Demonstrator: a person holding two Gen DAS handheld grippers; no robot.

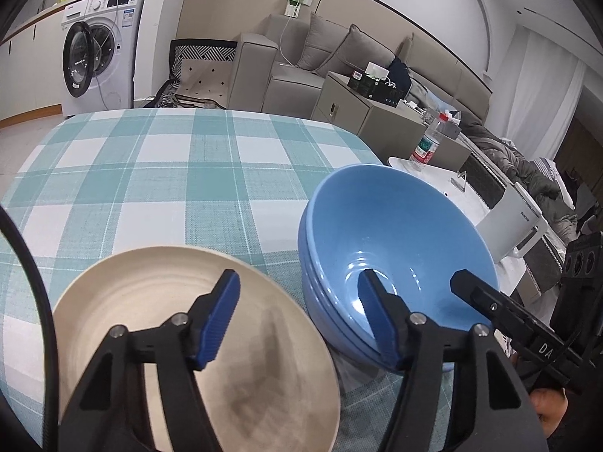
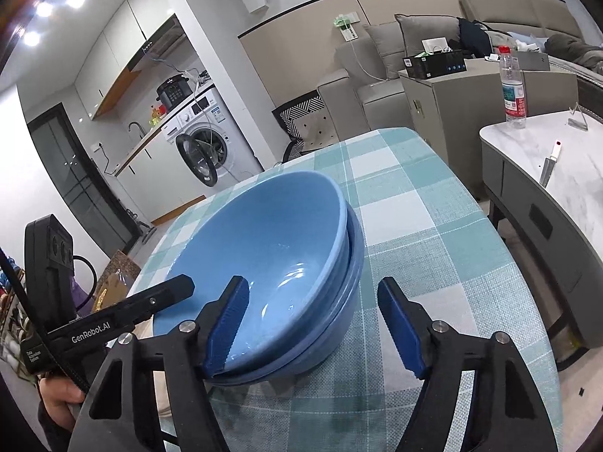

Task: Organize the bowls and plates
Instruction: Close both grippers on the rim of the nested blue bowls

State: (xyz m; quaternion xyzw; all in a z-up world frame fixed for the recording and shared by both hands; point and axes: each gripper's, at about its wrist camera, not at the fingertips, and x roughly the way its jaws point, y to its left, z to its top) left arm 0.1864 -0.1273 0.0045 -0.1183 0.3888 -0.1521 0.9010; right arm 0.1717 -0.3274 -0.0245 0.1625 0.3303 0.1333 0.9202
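Left wrist view: my left gripper (image 1: 297, 316) part-open, straddling the gap between cream plate (image 1: 158, 324) and stacked blue bowls (image 1: 395, 248) on the checked tablecloth (image 1: 150, 173); nothing held.

Right wrist view: my right gripper (image 2: 312, 324) part-open astride the bowls' near rim, not yet clamped. Next, I judge: close squarely on that rim.

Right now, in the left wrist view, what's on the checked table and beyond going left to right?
Cream plate → stacked blue bowls → the other gripper's black finger reaching in from the right → white kettle on the side table past the bowls.
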